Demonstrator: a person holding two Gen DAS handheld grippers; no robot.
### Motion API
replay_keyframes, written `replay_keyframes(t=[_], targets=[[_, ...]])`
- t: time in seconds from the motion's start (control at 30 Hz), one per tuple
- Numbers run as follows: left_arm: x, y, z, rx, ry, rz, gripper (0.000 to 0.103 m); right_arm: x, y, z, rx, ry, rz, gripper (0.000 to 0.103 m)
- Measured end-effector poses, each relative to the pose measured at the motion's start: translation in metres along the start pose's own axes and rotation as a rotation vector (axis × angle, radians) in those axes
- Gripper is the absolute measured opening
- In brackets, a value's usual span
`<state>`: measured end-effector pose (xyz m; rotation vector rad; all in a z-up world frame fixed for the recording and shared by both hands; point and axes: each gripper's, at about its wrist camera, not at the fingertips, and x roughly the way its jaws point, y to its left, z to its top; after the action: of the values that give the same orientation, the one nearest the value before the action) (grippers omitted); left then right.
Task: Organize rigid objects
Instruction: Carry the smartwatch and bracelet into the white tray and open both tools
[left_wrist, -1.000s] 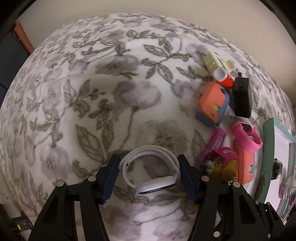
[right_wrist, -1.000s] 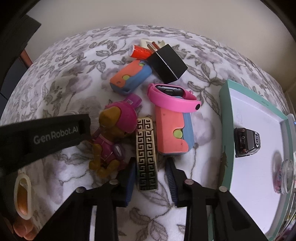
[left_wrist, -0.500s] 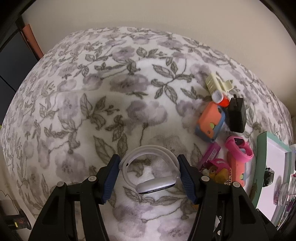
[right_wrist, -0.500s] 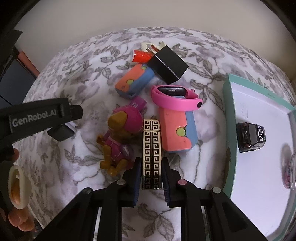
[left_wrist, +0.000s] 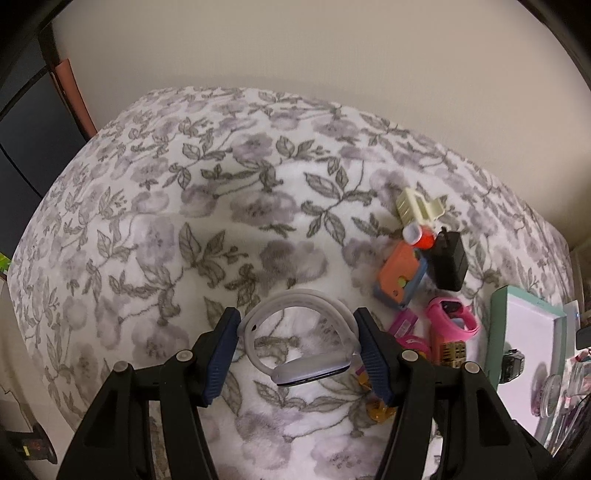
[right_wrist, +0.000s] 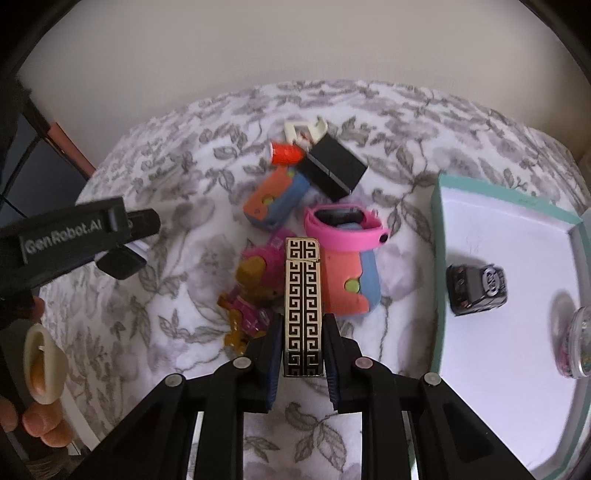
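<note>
My left gripper (left_wrist: 295, 325) is shut on a white smartwatch (left_wrist: 306, 347) and holds it above the floral blanket (left_wrist: 184, 240). My right gripper (right_wrist: 300, 325) is shut on a gold-and-black patterned lighter (right_wrist: 302, 295), lifted above a pink puppy toy (right_wrist: 251, 291). A pile lies ahead: two orange-and-blue toy blocks (right_wrist: 275, 199) (right_wrist: 349, 284), a pink watch (right_wrist: 345, 225), a black adapter (right_wrist: 334, 170), a red cap (right_wrist: 286, 153) and a cream clip (right_wrist: 304, 129). The left gripper also shows in the right wrist view (right_wrist: 122, 240).
A teal-rimmed white tray (right_wrist: 437, 258) lies at the right with a black toy car (right_wrist: 476, 284) and a round glittery item (right_wrist: 576, 343) in it. A beige wall runs behind the bed. Dark furniture (left_wrist: 33, 140) stands at the left.
The right gripper closed on the patterned lighter and lifted it off the blanket. The left gripper rose with the white watch, so the pile looks farther away.
</note>
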<state>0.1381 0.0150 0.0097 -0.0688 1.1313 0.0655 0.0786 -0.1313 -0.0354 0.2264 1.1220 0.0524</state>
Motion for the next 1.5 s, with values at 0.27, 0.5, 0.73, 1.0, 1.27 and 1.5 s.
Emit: replay_keyframes(t=[0.27,0.5,0.73,1.0,1.27,1.5], targets=[[-0.032,-0.002,0.007,0.002,-0.075,-0.030,0.064,-0.051,-0.014,0.016,0.042,-0.128,-0.010,0.022],[-0.055,-0.023,0.006,0.038,-0.113,-0.083,0.064,-0.081,-0.035,0.019,0.067,-0.185,-0.059,0.022],[-0.069,-0.059,-0.005,0.116,-0.132,-0.125,0.064,-0.095,-0.070,0.014,0.130,-0.200,-0.095,0.022],[-0.077,-0.109,-0.025,0.225,-0.130,-0.175,0.064,-0.110,-0.116,0.005,0.213,-0.209,-0.156,0.022],[-0.081,-0.159,-0.050,0.344,-0.117,-0.230,0.064,-0.128,-0.155,-0.006,0.287,-0.224,-0.204,0.022],[-0.072,-0.188,-0.069,0.413,-0.077,-0.266,0.064,-0.130,-0.170,-0.014,0.298,-0.204,-0.226,0.022]])
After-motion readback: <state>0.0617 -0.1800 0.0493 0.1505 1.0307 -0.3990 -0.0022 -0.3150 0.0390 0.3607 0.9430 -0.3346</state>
